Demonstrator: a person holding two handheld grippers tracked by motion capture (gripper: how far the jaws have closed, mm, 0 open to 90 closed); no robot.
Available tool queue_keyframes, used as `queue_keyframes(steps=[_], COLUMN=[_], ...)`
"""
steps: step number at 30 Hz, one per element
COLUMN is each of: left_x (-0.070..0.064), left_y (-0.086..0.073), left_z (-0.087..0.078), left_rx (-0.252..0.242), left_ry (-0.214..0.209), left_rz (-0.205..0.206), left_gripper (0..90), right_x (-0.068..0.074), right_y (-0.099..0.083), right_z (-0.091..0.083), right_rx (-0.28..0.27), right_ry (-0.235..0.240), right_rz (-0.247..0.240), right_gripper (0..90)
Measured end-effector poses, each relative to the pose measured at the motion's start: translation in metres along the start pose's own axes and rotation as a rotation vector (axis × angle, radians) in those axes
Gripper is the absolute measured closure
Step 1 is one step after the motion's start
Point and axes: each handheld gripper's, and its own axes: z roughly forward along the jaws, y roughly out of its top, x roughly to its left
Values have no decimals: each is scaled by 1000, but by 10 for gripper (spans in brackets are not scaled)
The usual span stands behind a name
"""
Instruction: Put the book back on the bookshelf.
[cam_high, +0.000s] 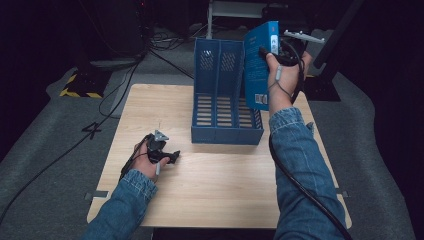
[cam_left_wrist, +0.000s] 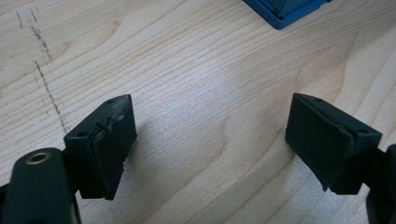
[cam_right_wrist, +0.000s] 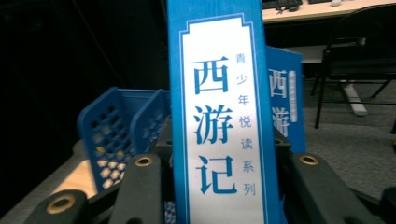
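Blue book (cam_high: 258, 65) held upright in the air at about 1 o'clock on the high view, above the right-hand slot of the blue file rack (cam_high: 225, 100), lower edge level with the rack's rim or perhaps a little inside it; hard to tell from this angle. Pinched by the right gripper (cam_high: 272, 54), jaws closed on the book from its 3 o'clock side. Seen along the right gripper's own jaws (cam_right_wrist: 219, 186): book's spine (cam_right_wrist: 219, 116) rising straight up at 12 o'clock between the two black arms, white label with blue Chinese characters facing out, front cover angled away behind at 2 o'clock. Rack's perforated back walls (cam_right_wrist: 121, 135) at 9 o'clock of the spine.

Rack standing on the light wooden table (cam_high: 210, 185), toward its far edge.

Left gripper (cam_high: 172, 156) low over the table at 8 o'clock, well apart from book and rack. Jaws spread wide, nothing between them (cam_left_wrist: 210, 144) but bare wood. Corner of the rack (cam_left_wrist: 285, 11) at 1 o'clock in the left gripper view.
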Motion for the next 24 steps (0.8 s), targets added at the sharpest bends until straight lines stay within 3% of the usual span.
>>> queue_keyframes(steps=[4, 8, 10, 13, 14, 18, 24], left_x=[0, 0, 0, 0, 0, 0, 0], left_y=[0, 0, 0, 0, 0, 0, 0], left_z=[0, 0, 0, 0, 0, -1, 0], left_rx=[6, 5, 0, 6, 6, 6, 0], left_ry=[-4, -4, 1, -4, -4, -3, 0], left_rz=[1, 0, -1, 0, 1, 1, -2], left_gripper=[167, 167, 167, 167, 168, 168, 167], right_x=[3, 8, 10, 10, 6, -5, -36], right_y=[9, 14, 16, 18, 16, 10, 1], right_z=[-20, -35, -39, -39, -35, -28, -20], right_rx=[-4, -21, -22, -26, -41, -48, -66], right_ry=[26, 90, 136, 162, 188, 160, 78], right_rz=[11, 34, 51, 53, 79, 73, 80], right_gripper=[618, 618, 618, 618, 619, 618, 618])
